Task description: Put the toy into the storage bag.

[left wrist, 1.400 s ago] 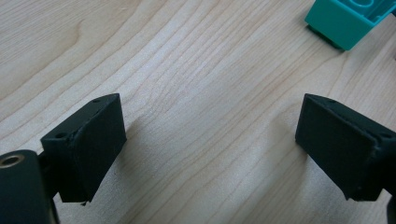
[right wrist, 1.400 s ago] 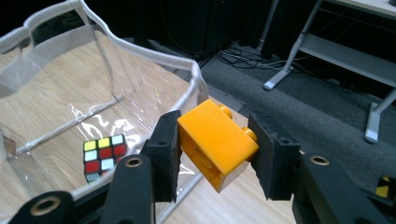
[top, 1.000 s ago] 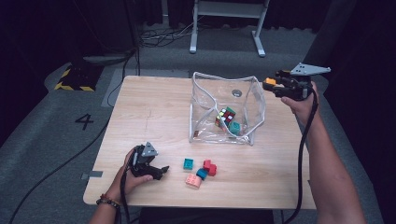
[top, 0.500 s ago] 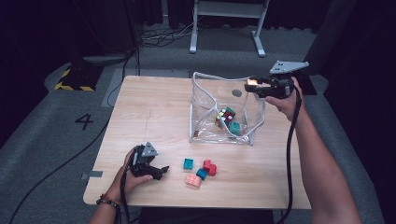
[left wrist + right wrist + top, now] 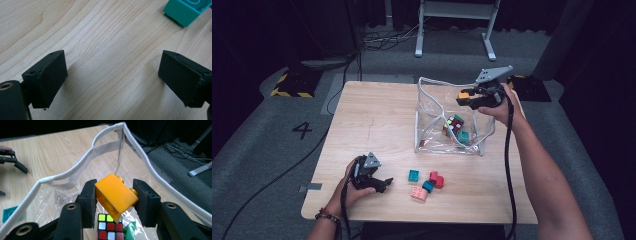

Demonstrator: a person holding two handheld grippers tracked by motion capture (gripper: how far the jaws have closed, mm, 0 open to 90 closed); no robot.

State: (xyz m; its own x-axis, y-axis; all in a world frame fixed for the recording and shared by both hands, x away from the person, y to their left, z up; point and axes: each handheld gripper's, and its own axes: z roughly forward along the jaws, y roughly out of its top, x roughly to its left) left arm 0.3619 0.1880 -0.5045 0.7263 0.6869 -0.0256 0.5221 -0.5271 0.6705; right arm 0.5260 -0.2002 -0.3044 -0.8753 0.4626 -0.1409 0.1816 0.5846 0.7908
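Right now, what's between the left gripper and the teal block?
Nothing: in the high view, just bare table lies between the left gripper and the teal block. The left gripper view shows plain wood there too.

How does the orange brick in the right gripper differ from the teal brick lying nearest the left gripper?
The orange plastic building brick is clamped, tilted, in the right gripper above the clear plastic bag; the teal plastic building brick lies loose on the wooden table, outside the bag. The orange brick looks longer; the teal one squarer. The open left gripper holds nothing. Both are studded toy bricks.
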